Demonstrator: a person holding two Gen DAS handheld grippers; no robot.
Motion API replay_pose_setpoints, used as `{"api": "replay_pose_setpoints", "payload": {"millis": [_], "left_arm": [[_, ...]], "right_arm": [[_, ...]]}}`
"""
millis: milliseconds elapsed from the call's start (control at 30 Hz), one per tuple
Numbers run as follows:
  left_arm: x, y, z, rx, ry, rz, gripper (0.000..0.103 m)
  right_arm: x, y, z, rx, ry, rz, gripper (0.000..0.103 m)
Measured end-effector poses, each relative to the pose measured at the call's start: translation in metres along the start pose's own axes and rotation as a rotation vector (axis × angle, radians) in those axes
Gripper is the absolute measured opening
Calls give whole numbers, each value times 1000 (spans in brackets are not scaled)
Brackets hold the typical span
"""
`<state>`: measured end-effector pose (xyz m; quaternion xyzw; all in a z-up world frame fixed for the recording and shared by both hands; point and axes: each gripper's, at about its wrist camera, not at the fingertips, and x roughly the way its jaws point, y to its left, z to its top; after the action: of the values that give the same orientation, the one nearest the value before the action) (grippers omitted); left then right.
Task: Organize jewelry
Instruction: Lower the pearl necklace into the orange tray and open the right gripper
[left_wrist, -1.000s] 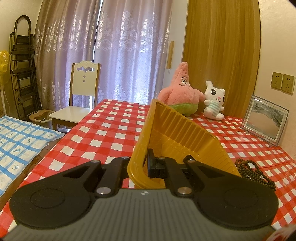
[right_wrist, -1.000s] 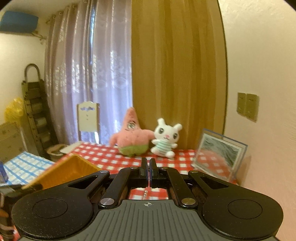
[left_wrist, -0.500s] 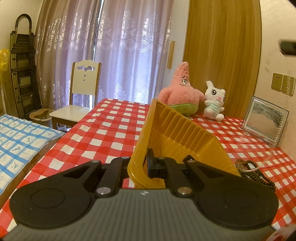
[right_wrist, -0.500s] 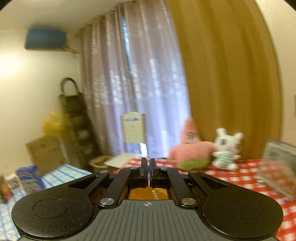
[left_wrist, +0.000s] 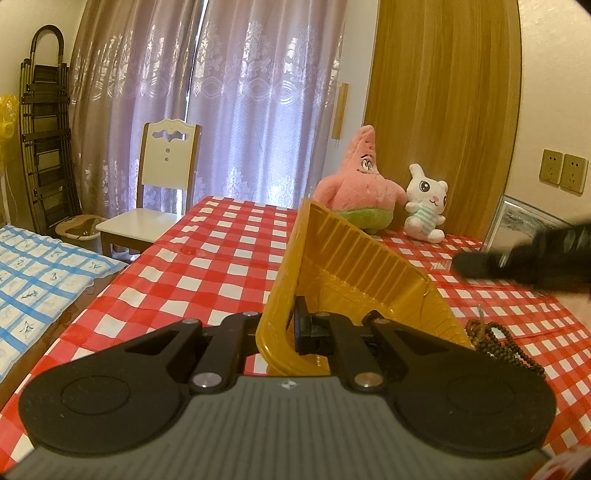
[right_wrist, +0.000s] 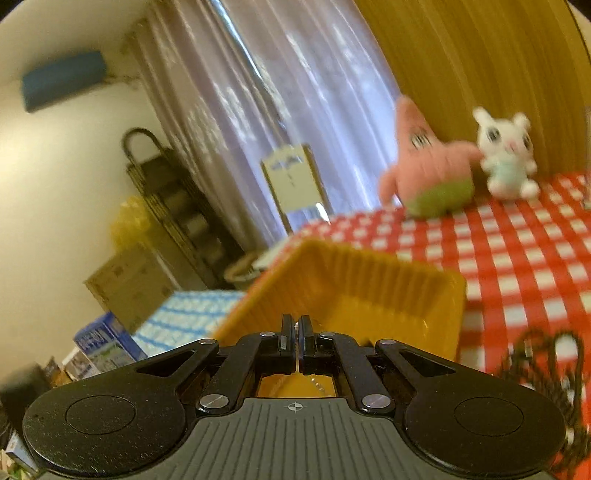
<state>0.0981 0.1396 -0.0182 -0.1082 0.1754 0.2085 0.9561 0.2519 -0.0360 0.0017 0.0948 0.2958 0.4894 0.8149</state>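
Two claws engaged: left claw (left_wrist: 286, 328) pinches the near rim of the yellow tray (left_wrist: 354, 258), tilting it up off the bench (left_wrist: 207, 258). Right claw (right_wrist: 296, 332), pressed together (possibly on a thin chain; blurred), hangs over the tray. Dark bead necklace (left_wrist: 502, 341) lies right of it. Next: release into tray.

The right gripper (right_wrist: 296, 328) has its jaws pressed together on something small and pale, too blurred to name. Just beyond and below the jaws sits a yellow ribbed tray (right_wrist: 354, 291), tilted. A dark bead necklace (right_wrist: 546, 362) lies right of the jaws on the red checked tablecloth (right_wrist: 517, 254).
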Motion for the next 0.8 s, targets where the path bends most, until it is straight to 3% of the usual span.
{"api": "replay_pose_setpoints", "payload": {"millis": [133,300,500,533,633,800], "left_arm": [[0,1,0,-1,0,0,6],[0,1,-1,-4,3,2,6],[0,3,-1,-5,2,0,6],[0,3,-1,-5,2,0,6],[0,4,-2,-5,3,1,6],[1,5,-3,-2,5,4,6]], "right_arm": [[9,-3,-7,11,30,-48,1],[12,6,-19,1,26,44,1],[25,-5,-40,22,152,-61,4],[23,-7,-43,33,152,-59,9],[11,-10,-48,53,123,-67,51],[-19,-12,-51,55,49,-86,54]]}}
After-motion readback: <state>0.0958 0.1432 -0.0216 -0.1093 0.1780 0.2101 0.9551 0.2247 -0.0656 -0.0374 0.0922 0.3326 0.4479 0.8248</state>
